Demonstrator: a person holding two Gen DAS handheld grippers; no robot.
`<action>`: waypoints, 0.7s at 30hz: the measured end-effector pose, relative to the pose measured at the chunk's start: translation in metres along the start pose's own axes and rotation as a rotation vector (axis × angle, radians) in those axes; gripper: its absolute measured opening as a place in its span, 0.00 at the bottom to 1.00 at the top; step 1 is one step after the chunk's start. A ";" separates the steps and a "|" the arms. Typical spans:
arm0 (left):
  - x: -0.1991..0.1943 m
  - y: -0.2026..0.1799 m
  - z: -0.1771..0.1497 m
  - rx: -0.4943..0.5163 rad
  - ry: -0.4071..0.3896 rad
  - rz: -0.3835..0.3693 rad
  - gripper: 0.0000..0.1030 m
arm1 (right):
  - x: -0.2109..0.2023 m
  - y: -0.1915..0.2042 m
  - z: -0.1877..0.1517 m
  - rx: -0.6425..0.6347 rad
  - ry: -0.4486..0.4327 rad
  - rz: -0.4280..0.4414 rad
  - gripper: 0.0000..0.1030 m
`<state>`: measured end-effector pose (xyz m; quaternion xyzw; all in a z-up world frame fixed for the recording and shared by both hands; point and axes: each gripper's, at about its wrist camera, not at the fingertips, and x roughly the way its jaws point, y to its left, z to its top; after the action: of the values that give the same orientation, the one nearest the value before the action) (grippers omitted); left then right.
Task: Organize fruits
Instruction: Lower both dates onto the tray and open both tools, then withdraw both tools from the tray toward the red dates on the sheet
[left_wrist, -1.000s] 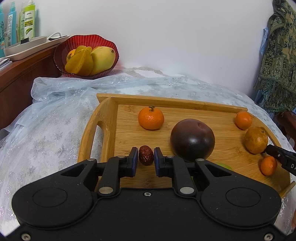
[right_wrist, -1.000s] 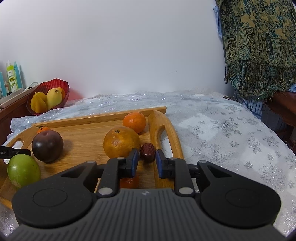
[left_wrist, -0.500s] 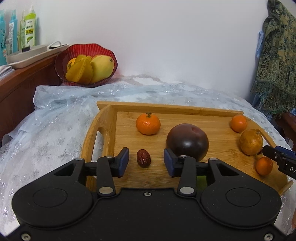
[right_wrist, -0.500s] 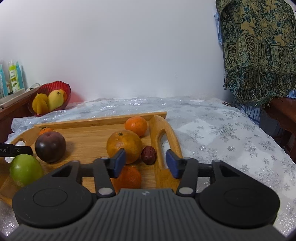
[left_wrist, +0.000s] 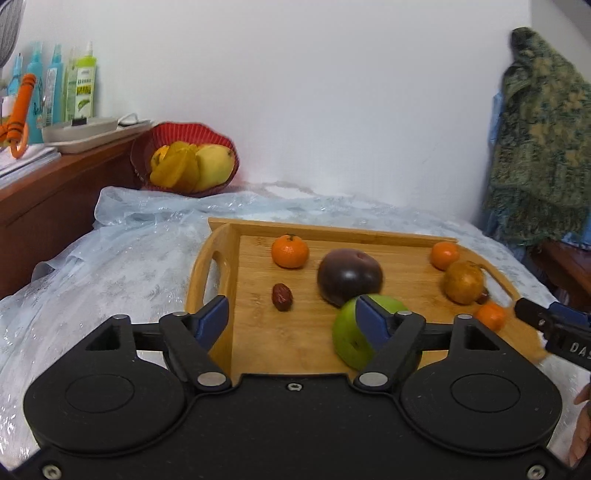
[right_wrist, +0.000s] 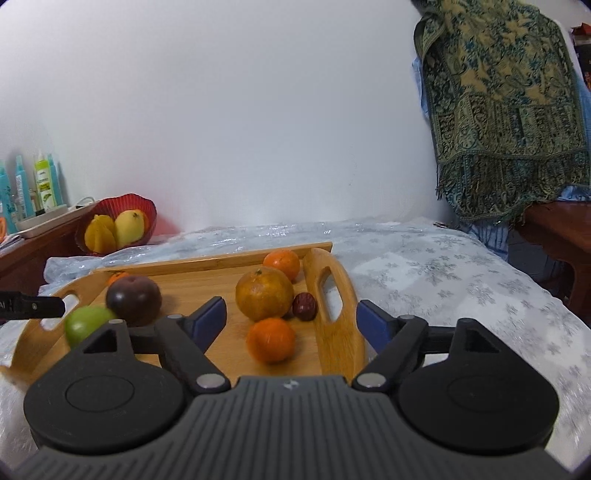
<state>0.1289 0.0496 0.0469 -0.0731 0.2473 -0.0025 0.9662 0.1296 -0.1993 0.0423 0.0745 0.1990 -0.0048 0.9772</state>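
Observation:
A wooden tray (left_wrist: 216, 275) on the bed holds the fruit. In the left wrist view a dark red date (left_wrist: 282, 297) lies free on the tray, just ahead of my left gripper (left_wrist: 291, 308), whose jaws are opening with nothing between them. A green apple (left_wrist: 351, 332) sits behind its right finger, beside a dark plum (left_wrist: 349, 275). My right gripper (right_wrist: 291, 309) is opening too. A second date (right_wrist: 304, 306) rests loose by a large orange (right_wrist: 264, 293). A tangerine (right_wrist: 271, 339) lies below the gap, untouched.
A red bowl (left_wrist: 184, 162) with yellow fruit stands at the back left, next to a wooden cabinet (left_wrist: 48, 199) with bottles. Small oranges (left_wrist: 444, 254) and a tangerine (left_wrist: 290, 251) lie along the tray's far side. A patterned cloth (right_wrist: 498, 110) hangs at the right.
Both grippers let go of their dates, opened wide and drew back from the tray. The two dates stay where they were set down.

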 end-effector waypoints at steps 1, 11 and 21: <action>-0.007 -0.001 -0.004 0.007 -0.012 0.001 0.75 | -0.006 0.003 -0.003 -0.019 -0.012 0.002 0.87; -0.052 -0.017 -0.046 0.098 -0.012 -0.080 0.84 | -0.058 0.028 -0.041 -0.089 -0.030 0.036 0.97; -0.081 -0.029 -0.081 0.177 0.061 -0.130 0.86 | -0.088 0.053 -0.076 -0.148 0.024 0.093 0.97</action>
<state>0.0202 0.0127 0.0195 -0.0033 0.2702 -0.0891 0.9587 0.0214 -0.1374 0.0155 0.0111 0.2070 0.0563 0.9767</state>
